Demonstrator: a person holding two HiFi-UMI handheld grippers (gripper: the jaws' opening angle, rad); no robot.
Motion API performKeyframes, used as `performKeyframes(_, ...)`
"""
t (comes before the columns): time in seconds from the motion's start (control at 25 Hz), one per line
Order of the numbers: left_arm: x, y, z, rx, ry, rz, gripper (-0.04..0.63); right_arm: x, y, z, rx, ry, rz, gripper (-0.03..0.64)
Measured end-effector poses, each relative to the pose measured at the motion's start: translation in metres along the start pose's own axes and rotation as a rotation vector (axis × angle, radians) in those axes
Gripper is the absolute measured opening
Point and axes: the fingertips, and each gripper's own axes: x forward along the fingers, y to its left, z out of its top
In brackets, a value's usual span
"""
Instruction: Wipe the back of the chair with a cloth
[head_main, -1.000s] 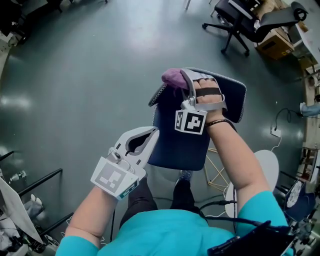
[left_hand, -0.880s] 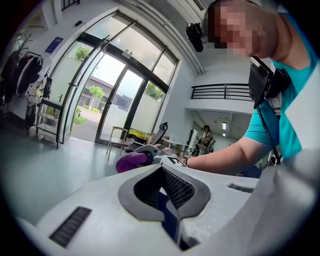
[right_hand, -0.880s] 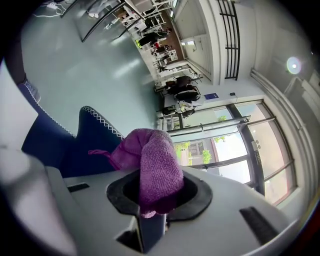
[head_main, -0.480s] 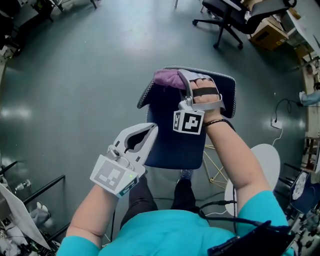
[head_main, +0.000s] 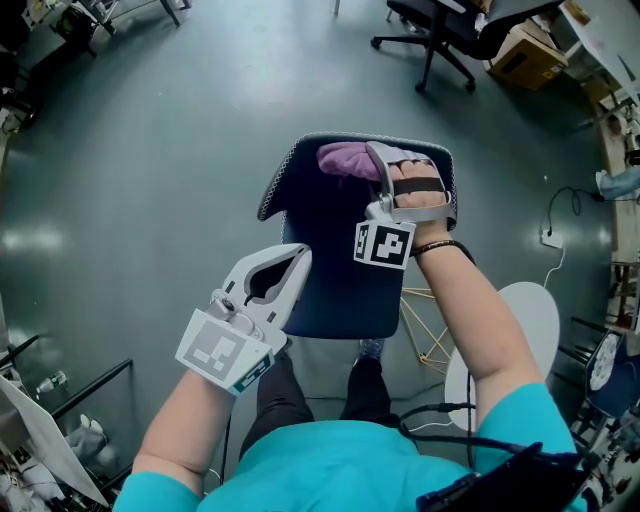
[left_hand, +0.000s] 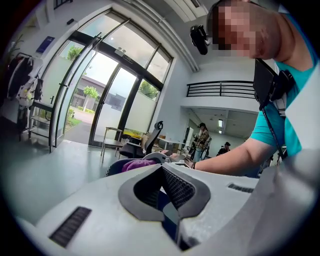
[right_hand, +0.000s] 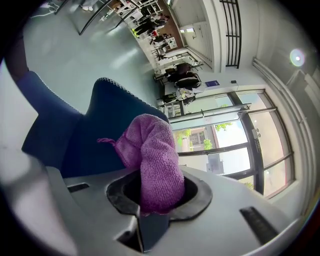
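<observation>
— Cloth (head_main: 345, 158)? Where?
— Bunched at the top rim of the chair back (head_main: 340, 260), at the end farthest from the body. Pinched in the right gripper (head_main: 373, 157), jaws clamped on a purple fold, with a loose wad poking out past the tips.
— Touching the upholstery?
— Looks pressed on the rim from overhead. Cannot confirm contact from the right gripper view.
— And the left gripper (head_main: 298, 262)?
— Jaws closed together, holding nothing. Hangs by the lower left edge of the back, well apart from the cloth. Cannot tell whether touching that edge.
— So which way to wipe?
— Probably toward the body. Runs longest from the top rim down to the near edge, which leaves nearly all the dark-blue surface on this side of the cloth. Could also sweep sideways along the rim first, corner to corner.
— Which hand?
— Right, clearly: already on the spot, cloth in its grip. Left better used to steady the back at its side, if needed at all.
— Risk?
— Might shift under a hard pull. Worth keeping the pressure flat and the fold well clamped.
</observation>
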Motion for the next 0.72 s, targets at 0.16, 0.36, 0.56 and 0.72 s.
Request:
performKeyframes(0.16,0.016,-0.01,0.001,0.008,0.005,-0.018,-0.009,-0.002,0.002,-0.033,0.001,0.039,0.003,0.089)
performKeyframes(0.36,0.035,-0.021,0.003,0.018,0.012,-0.043,-0.009,-0.008,0.005,-0.077,0.014,0.095,0.01,0.089)
performKeyframes(0.56,0.056,-0.035,0.004,0.027,0.021,-0.063,-0.009,-0.02,0.009,-0.115,0.023,0.127,0.012,0.089)
performKeyframes(0.72,0.069,-0.042,0.005,0.034,0.028,-0.072,-0.009,-0.029,0.013,-0.143,0.037,0.156,0.017,0.089)
